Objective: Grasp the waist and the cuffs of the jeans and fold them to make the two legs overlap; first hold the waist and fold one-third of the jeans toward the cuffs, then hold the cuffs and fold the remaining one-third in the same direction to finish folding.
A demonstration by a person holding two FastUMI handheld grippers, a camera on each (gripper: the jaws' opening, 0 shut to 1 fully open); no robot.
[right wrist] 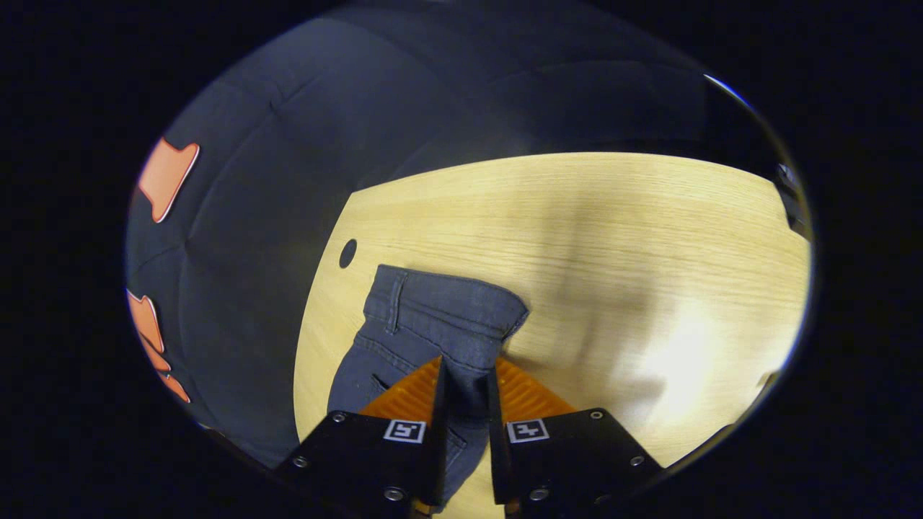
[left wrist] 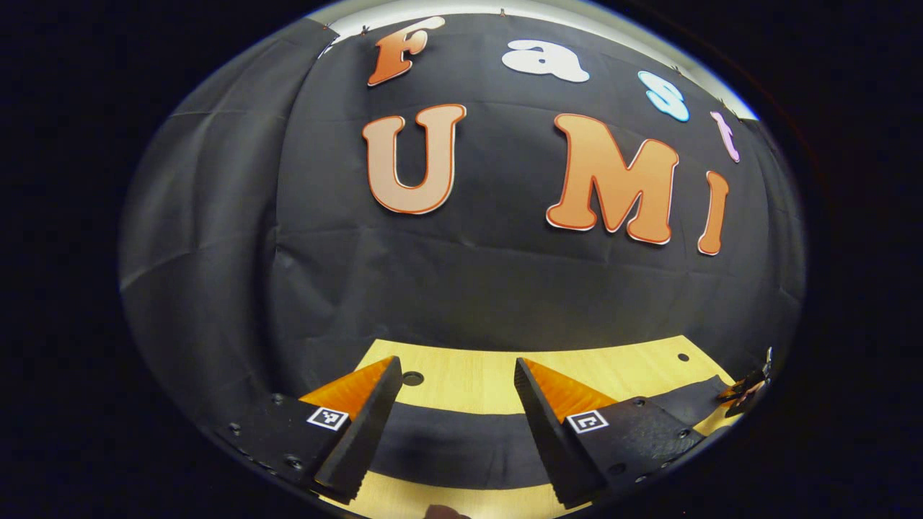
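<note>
In the left gripper view we see the left tool (left wrist: 458,375) nearest to us, its two fingers standing wide apart with nothing between them, held above a pale wood-grain tabletop (left wrist: 476,378). Just beyond and below those fingers a dark band of the jeans (left wrist: 461,443) lies flat across the tabletop from side to side, apart from the fingers as far as we can tell. Past the band the bare wood carries a small round hole (left wrist: 413,378) near the left finger and another hole (left wrist: 683,357) toward the far right. At the right edge of that view we make out a small part of another tool (left wrist: 746,386) low over the end of the dark cloth; we cannot tell more of it. Behind the tabletop the black cloth wall (left wrist: 324,274) of the booth rises, creased and hanging in folds. In the right gripper view the right tool (right wrist: 467,375) stands narrow, both fingers pressing on a pinch of the jeans (right wrist: 433,317) near the waist. From the fingers the waistband (right wrist: 447,288), with a belt loop (right wrist: 394,292) on it, spreads onward and rests on the tabletop (right wrist: 577,216). A round hole (right wrist: 347,253) sits just beyond the waistband's left corner. Farther off the wood runs bare and brightly lit to its far edge, where the dark wall (right wrist: 288,144) closes the booth.
</note>
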